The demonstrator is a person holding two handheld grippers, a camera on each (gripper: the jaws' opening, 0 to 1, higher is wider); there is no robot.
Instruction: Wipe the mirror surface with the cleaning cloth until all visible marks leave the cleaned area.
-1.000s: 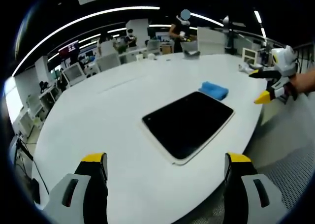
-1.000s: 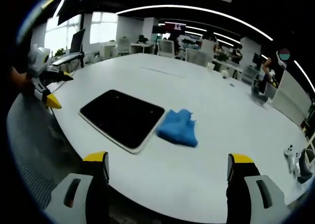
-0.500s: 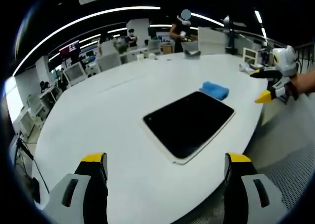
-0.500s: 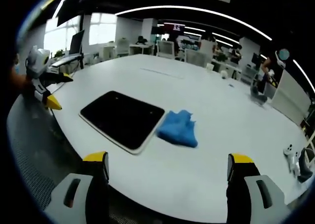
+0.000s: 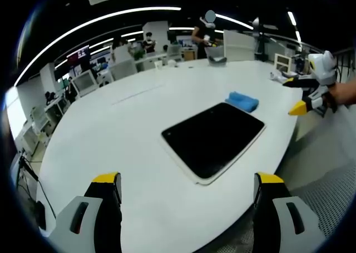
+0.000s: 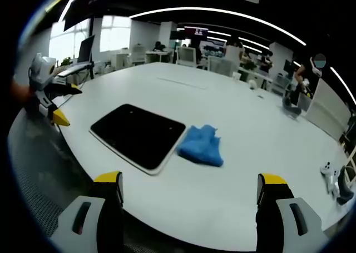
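Observation:
A dark rectangular mirror (image 5: 214, 138) (image 6: 138, 134) with a pale rim lies flat on the white table (image 5: 122, 125) (image 6: 261, 136). A crumpled blue cloth (image 5: 241, 101) (image 6: 201, 146) rests on the table just beside one short end of the mirror. My left gripper (image 5: 186, 180) hovers open near the table's edge, well short of the mirror; it also appears far left in the right gripper view (image 6: 55, 105). My right gripper (image 6: 192, 180) is open over the table's edge, short of the cloth, and shows at the right of the left gripper view (image 5: 297, 97). Both hold nothing.
The table is wide and curved, with a grey perforated floor (image 5: 328, 197) (image 6: 39, 192) below its edge. Small white items (image 6: 332, 178) lie at the table's far right. Desks, monitors and people (image 5: 204, 30) fill the office behind.

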